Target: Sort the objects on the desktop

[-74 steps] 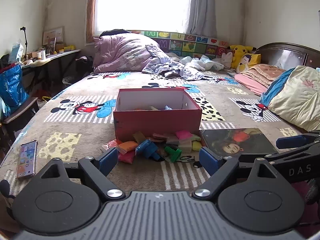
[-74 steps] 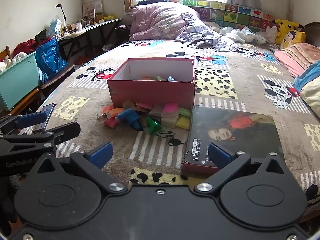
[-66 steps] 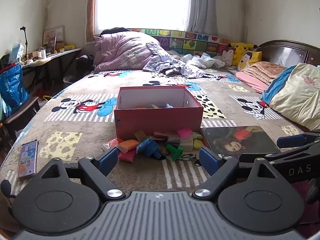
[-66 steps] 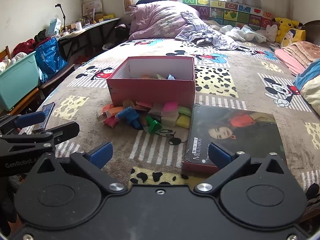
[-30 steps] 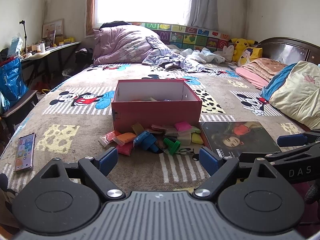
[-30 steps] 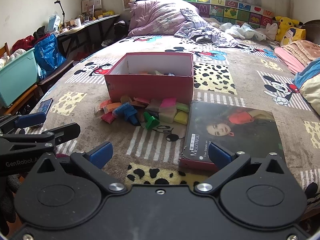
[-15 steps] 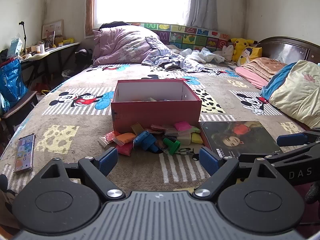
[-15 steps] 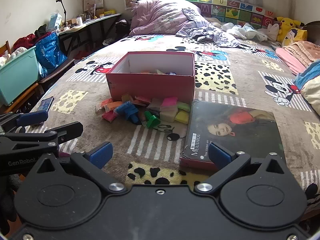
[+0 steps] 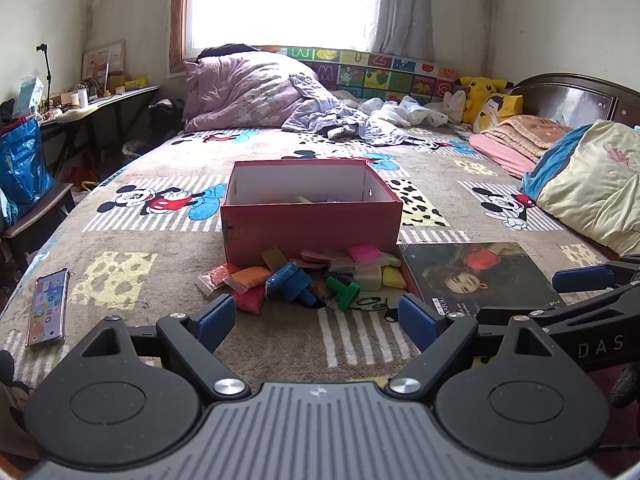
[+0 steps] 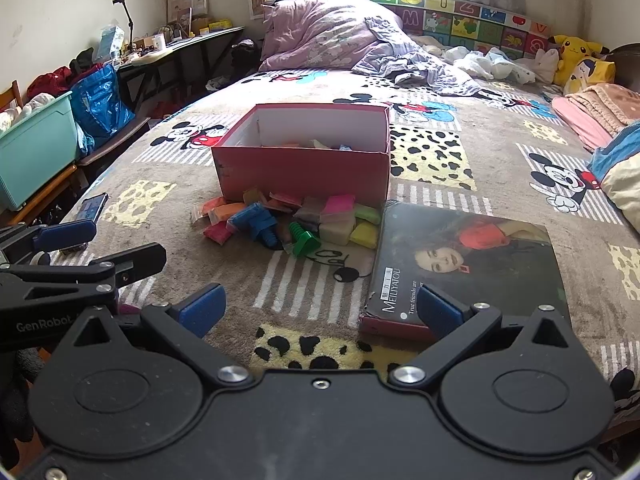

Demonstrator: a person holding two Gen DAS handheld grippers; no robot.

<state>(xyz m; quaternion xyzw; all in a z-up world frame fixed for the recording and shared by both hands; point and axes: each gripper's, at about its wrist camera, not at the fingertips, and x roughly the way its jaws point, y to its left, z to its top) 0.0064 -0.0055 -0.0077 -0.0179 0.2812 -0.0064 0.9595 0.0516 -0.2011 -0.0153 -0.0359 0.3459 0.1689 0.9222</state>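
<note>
On the bed (image 9: 132, 248), spread with a brown cartoon-mouse blanket, I'm looking straight at the open red cardboard box (image 9: 311, 216) in the middle of both views. A few coloured pieces lie inside it, though I can't make out what they are. Hard against the box's near wall sits a heap of small things: an orange clay packet (image 9: 249, 276), a pink clay packet (image 9: 364, 253), a yellow clay packet (image 9: 391, 276), a blue plastic toy bolt (image 9: 291, 285) and a green plastic toy bolt (image 9: 343, 290) at the near edge of the heap. Just to the right of the box, touching the heap, a dark hardcover book with a woman's portrait (image 10: 464, 264) lies flat. Well to the left of the box, near the bed's edge, a smartphone in a clear case (image 9: 47, 307) lies screen up.

My left gripper (image 9: 316, 322) hangs nearer than the heap, jaws spread wide, nothing between the blue pads. My right gripper (image 10: 320, 304) is likewise wide open and empty, its right pad over the book's near corner. Both are well short of the box. Each gripper shows at the side of the other's view.
</note>
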